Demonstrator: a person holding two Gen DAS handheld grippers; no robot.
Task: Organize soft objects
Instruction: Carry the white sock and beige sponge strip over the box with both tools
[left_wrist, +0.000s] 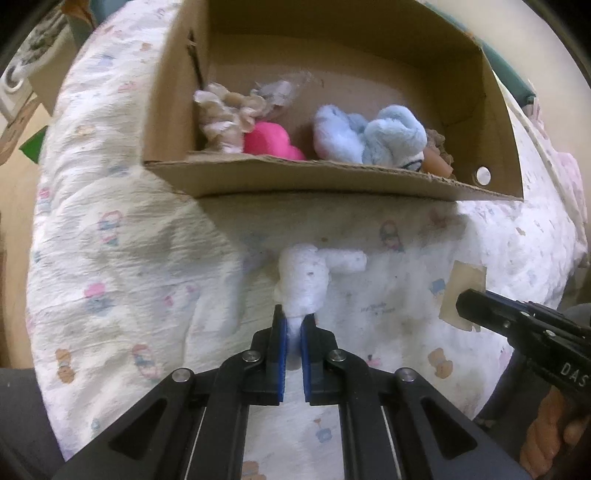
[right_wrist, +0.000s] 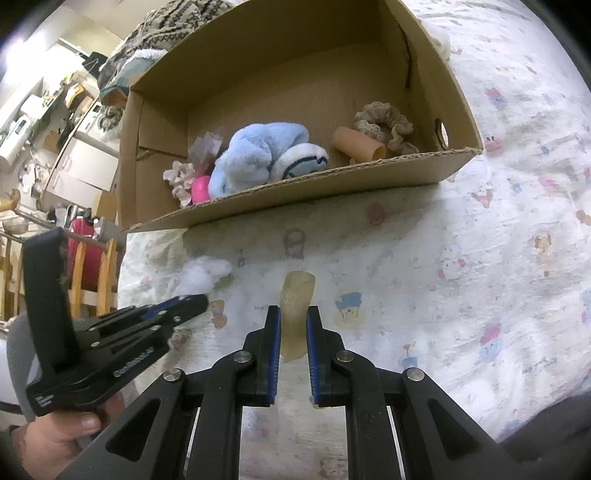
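Observation:
My left gripper (left_wrist: 293, 321) is shut on a white fluffy cotton wad (left_wrist: 306, 280), held over the printed bedsheet in front of a cardboard box (left_wrist: 332, 181). My right gripper (right_wrist: 292, 314) is shut on a beige soft piece (right_wrist: 295, 314), also in front of the box (right_wrist: 332, 181). The box holds a blue plush toy (left_wrist: 373, 138), a pink soft object (left_wrist: 271, 140), a beige scrunchie (left_wrist: 221, 118) and an orange tube (right_wrist: 358, 144). The right gripper shows in the left wrist view (left_wrist: 469, 308). The left gripper and wad (right_wrist: 207, 275) show in the right wrist view.
A white bedsheet (right_wrist: 480, 258) with cartoon prints covers the bed. A patterned knit cloth (right_wrist: 173, 22) lies behind the box. Furniture, a wooden chair and a pink bag (right_wrist: 83, 254) stand beyond the bed's left edge.

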